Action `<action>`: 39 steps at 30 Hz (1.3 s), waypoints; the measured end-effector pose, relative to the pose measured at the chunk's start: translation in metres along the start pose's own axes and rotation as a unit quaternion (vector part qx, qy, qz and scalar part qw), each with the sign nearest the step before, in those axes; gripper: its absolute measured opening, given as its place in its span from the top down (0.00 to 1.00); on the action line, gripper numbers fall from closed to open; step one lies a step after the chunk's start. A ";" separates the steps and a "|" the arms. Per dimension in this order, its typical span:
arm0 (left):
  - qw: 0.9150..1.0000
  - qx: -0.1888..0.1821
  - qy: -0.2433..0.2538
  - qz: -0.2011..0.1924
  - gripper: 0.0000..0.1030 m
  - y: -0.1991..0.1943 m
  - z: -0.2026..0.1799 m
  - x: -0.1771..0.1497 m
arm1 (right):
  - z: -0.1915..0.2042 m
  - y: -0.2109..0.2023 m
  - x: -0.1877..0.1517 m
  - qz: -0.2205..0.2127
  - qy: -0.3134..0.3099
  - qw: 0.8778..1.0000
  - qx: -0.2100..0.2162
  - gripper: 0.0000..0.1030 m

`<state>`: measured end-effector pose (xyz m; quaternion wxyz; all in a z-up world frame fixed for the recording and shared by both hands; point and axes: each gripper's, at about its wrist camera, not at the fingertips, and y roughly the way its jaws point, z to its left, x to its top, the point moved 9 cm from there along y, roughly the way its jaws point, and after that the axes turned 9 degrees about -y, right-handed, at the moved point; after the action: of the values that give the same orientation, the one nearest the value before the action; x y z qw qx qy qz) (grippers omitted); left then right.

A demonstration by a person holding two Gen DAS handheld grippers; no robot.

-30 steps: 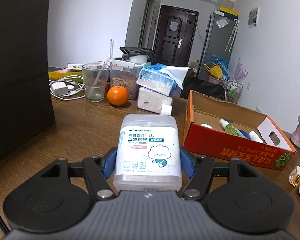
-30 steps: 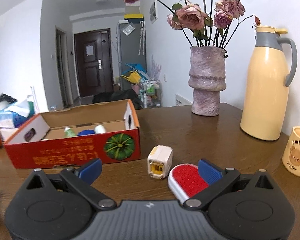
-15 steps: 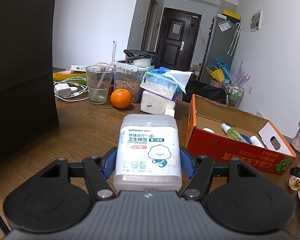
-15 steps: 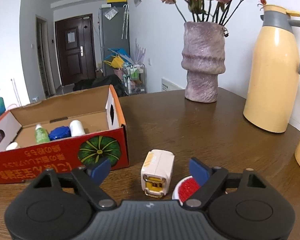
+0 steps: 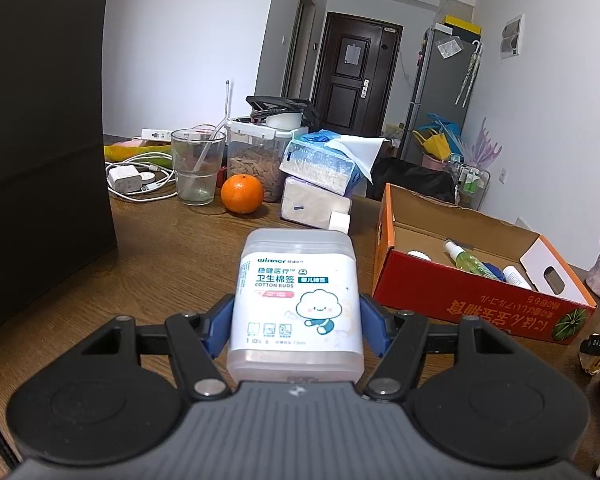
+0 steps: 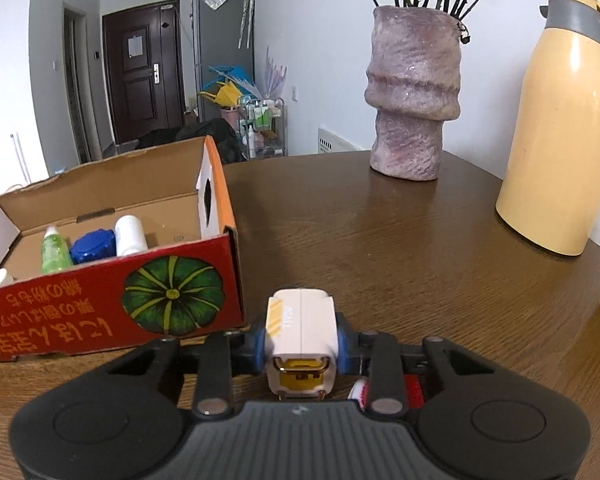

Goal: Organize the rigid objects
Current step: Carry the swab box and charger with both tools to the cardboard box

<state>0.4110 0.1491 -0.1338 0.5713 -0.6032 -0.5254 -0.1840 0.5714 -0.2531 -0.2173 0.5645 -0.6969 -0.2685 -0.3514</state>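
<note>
While left claw (image 5: 296, 322) clamps a translucent cotton-bud box (image 5: 296, 300), right claw (image 6: 302, 350) pinches a white charger (image 6: 302, 336).

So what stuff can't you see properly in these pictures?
- Red brush: right wrist view, mostly hidden under the right gripper.
- Flowers: cut off by the top edge above the vase.
- Cardboard box: left wrist view, its near wall hides part of the floor inside.
- Cotton bud box: small print too tiny to read.
</note>
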 end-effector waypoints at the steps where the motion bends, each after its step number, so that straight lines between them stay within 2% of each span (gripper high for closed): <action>1: 1.000 0.001 0.001 0.000 0.36 0.000 0.000 0.000 | 0.000 -0.002 0.000 -0.004 -0.001 1.000 -0.001 0.70; 6: 1.000 -0.001 -0.001 0.002 0.36 0.000 0.000 0.000 | 0.000 -0.022 0.002 -0.034 -0.002 0.999 0.001 0.70; 18: 1.000 -0.009 -0.002 0.001 0.36 -0.005 -0.001 0.000 | -0.002 -0.088 0.004 -0.104 0.015 0.994 0.041 0.70; 25: 1.000 -0.014 0.007 0.000 0.36 -0.007 -0.007 -0.004 | 0.003 -0.112 -0.005 -0.115 0.011 0.991 0.062 0.70; 39: 0.999 -0.022 0.025 0.004 0.36 -0.009 -0.028 -0.017 | 0.038 -0.147 -0.025 -0.121 -0.018 0.986 0.115 0.70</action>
<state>0.4079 0.1158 -0.1353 0.5712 -0.6132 -0.5044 -0.2081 0.4504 -0.1835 -0.1535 0.5897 -0.5960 -0.3997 -0.3706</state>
